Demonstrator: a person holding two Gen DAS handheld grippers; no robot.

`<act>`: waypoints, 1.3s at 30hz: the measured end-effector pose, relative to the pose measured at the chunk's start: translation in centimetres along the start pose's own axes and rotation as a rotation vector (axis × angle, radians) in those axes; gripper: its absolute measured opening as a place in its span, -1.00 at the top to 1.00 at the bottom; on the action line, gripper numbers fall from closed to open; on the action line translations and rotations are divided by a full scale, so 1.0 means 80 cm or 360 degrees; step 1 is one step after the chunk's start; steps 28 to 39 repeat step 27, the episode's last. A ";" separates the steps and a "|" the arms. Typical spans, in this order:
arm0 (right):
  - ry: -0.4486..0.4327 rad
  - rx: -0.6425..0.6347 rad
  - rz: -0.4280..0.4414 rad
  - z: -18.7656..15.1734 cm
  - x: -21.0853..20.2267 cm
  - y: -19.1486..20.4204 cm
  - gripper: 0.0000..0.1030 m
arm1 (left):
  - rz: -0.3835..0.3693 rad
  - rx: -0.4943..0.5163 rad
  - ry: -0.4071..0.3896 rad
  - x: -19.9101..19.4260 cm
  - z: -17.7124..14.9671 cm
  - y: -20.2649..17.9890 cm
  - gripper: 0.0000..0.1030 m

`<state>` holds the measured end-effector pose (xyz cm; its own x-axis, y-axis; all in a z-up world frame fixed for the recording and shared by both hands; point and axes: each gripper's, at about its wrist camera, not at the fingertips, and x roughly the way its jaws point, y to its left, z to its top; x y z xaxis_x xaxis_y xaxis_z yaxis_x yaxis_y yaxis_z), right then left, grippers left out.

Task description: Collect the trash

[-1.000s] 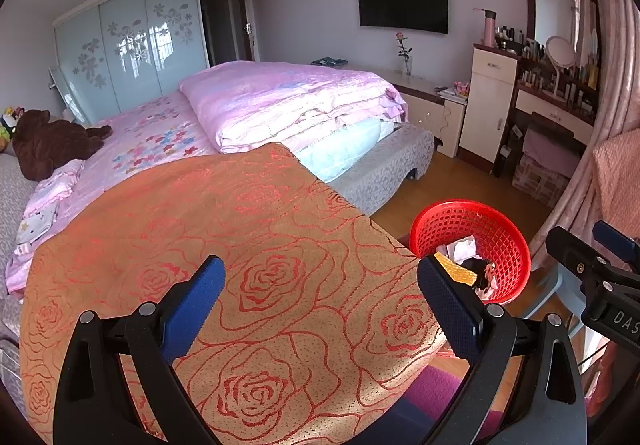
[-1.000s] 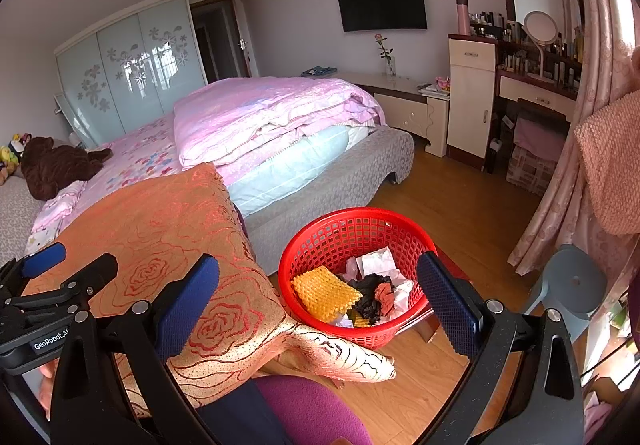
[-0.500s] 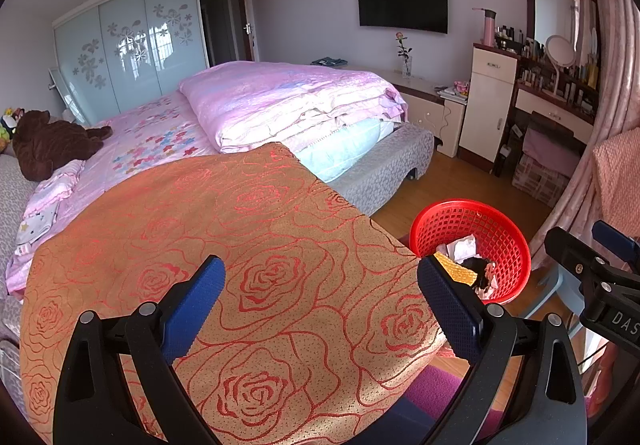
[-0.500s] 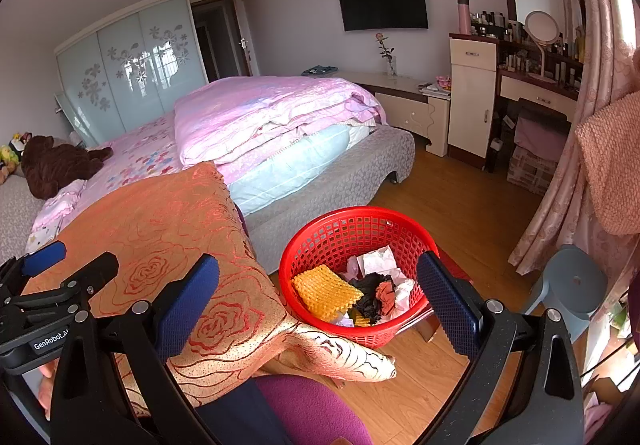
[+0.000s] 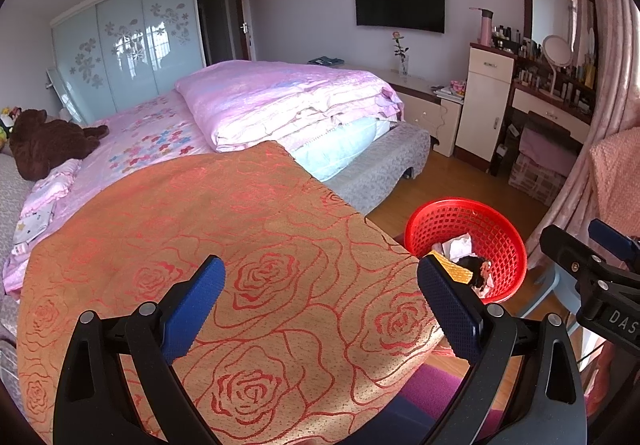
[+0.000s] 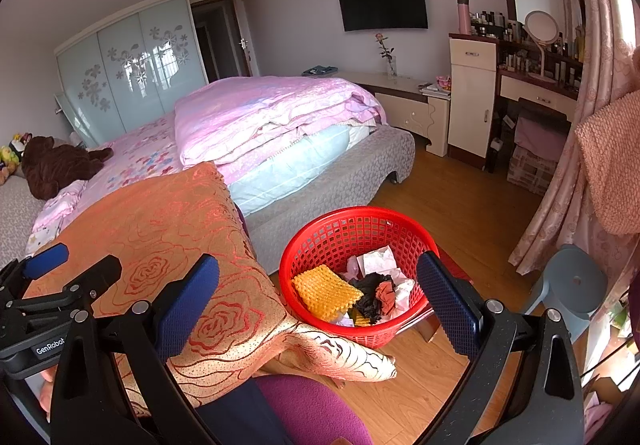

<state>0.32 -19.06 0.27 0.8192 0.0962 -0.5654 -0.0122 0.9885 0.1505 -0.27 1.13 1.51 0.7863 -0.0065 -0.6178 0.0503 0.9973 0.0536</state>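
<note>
Nothing is moved since before: both the left gripper point(image 5: 320, 301) and right gripper point(image 6: 318, 299) are kept released, empty; trash point(image 6: 374, 293), perhaps paper, is seen in the red basket point(image 6: 320, 241).

Red mesh basket point(image 6: 360, 229) holding yellow waffle-textured sponge point(image 6: 326, 291), black and white scraps. Orange cloth point(image 5: 240, 245) with red rose outlines. Pink quilt point(image 5: 288, 97); floral pink sheet point(image 5: 148, 137). Blue gripper pads point(image 5: 192, 301).
</note>
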 end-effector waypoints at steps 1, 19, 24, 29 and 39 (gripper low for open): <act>-0.0001 0.0001 -0.0001 0.000 0.000 0.000 -0.87 | 0.0000 0.0001 -0.0001 0.000 -0.001 0.000 -0.81; 0.0004 0.0004 -0.0009 -0.005 0.001 0.000 -0.87 | -0.0030 0.0053 -0.0068 -0.010 -0.007 -0.006 -0.81; 0.0038 0.0002 -0.0020 -0.017 0.007 0.005 -0.87 | -0.0012 0.0029 -0.0019 -0.009 -0.008 0.015 -0.81; 0.0074 -0.0068 0.0021 -0.018 0.019 0.025 -0.87 | 0.0115 -0.0048 -0.0034 -0.016 -0.010 0.052 -0.81; 0.0074 -0.0068 0.0021 -0.018 0.019 0.025 -0.87 | 0.0115 -0.0048 -0.0034 -0.016 -0.010 0.052 -0.81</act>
